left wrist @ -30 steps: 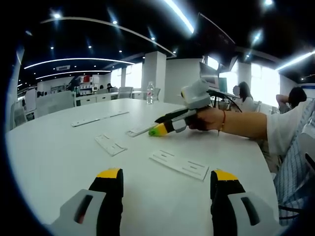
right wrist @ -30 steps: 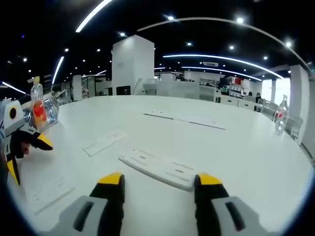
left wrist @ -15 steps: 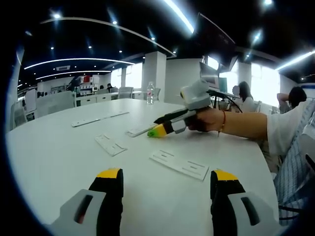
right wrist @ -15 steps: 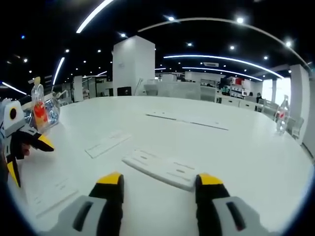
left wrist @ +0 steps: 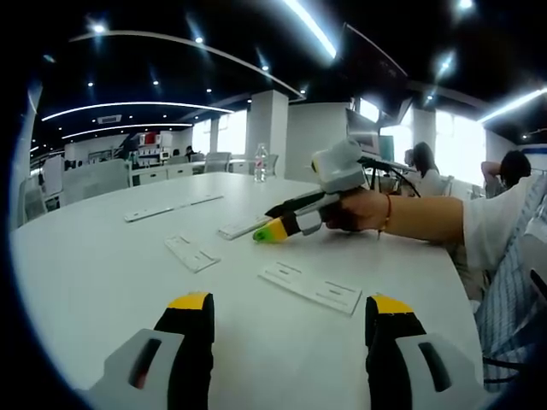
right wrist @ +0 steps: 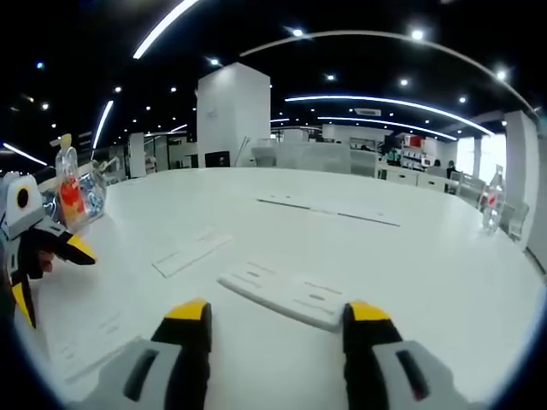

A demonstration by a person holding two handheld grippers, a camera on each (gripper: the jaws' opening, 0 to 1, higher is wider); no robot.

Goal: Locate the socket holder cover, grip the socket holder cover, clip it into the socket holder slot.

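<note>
Both claws are spread wide and hold nothing: the left claw (left wrist: 286, 316) hovers low over the round white bench (left wrist: 102, 265), and the right claw (right wrist: 273, 320) points at the flat white plastic socket holder cover (right wrist: 286, 295). That cover lies flat on the bench just beyond the right claw's jaws, untouched.

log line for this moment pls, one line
phase: locating cover | left gripper: open, empty, above table | right gripper: open, empty, facing white plate | nothing gripped yet
</note>
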